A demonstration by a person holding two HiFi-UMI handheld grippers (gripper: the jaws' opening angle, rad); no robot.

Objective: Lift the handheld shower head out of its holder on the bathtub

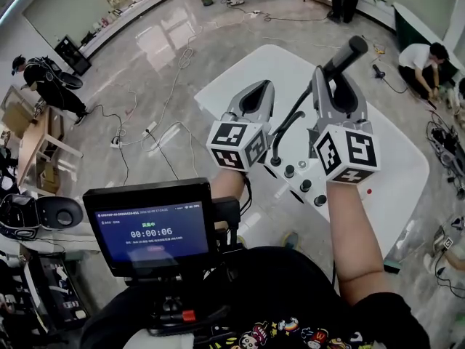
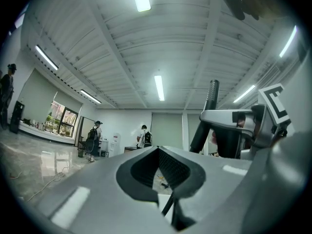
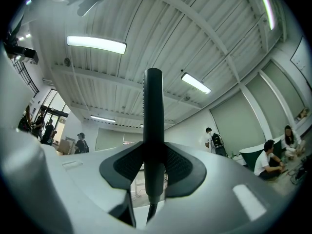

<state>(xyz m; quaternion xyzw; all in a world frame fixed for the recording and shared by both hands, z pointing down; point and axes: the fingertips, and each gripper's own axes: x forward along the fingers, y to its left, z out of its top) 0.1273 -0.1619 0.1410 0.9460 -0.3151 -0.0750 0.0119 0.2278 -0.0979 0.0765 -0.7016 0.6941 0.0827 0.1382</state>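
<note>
The black handheld shower head (image 1: pixel 349 52) stands upright above the white bathtub (image 1: pixel 396 191). My right gripper (image 1: pixel 336 78) is shut on its handle, and in the right gripper view the handle (image 3: pixel 153 126) runs up between the pads of the right gripper (image 3: pixel 153 152). The black hose (image 1: pixel 288 125) hangs from it down to the tub deck by the black knobs (image 1: pixel 305 185). My left gripper (image 1: pixel 259 87) hovers just left of the hose, shut and holding nothing. In the left gripper view the left gripper (image 2: pixel 159 150) has the shower head (image 2: pixel 209 104) to its right.
A monitor (image 1: pixel 154 231) on the chest rig fills the lower left. Cables (image 1: pixel 161 126) trail over the glossy floor left of the tub. A person (image 1: pixel 420 62) sits on the floor at far right, and another person (image 1: pixel 45 80) stands at far left by a wooden table (image 1: pixel 35 147).
</note>
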